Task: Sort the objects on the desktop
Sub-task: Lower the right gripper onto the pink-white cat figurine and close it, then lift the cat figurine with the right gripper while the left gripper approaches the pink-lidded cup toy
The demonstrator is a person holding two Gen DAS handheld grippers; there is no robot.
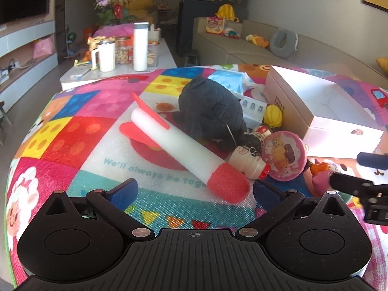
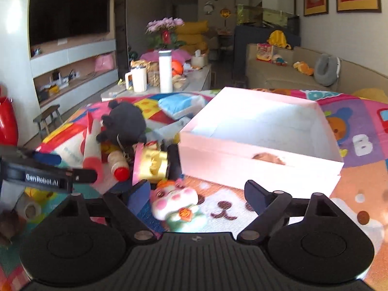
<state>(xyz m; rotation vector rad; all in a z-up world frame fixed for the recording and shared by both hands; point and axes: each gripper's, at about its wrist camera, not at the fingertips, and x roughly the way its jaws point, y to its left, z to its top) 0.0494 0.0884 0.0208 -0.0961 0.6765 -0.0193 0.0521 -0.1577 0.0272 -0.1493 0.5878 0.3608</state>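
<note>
Hovering over the bench, the left tongs [image 1: 195, 190] stand spread wide and empty, the white foam rocket with red nose [image 1: 186, 151] just ahead. Right tongs [image 2: 197, 195] likewise gape empty above a small pink-cheeked plush toy [image 2: 177, 205]. Beyond sits the open white cardboard box [image 2: 262, 167].

Left gripper [image 1: 195, 190]: matte black body, ribbed centre plate with a small crosshair mark, two round domed housings, silver pivot screws, blue fingertips [image 1: 126, 190]. Right gripper [image 2: 196, 192] looks built the same, its blue pads blurred. White "GenRobot.AI" lettering shows on the left one's black side.
</note>
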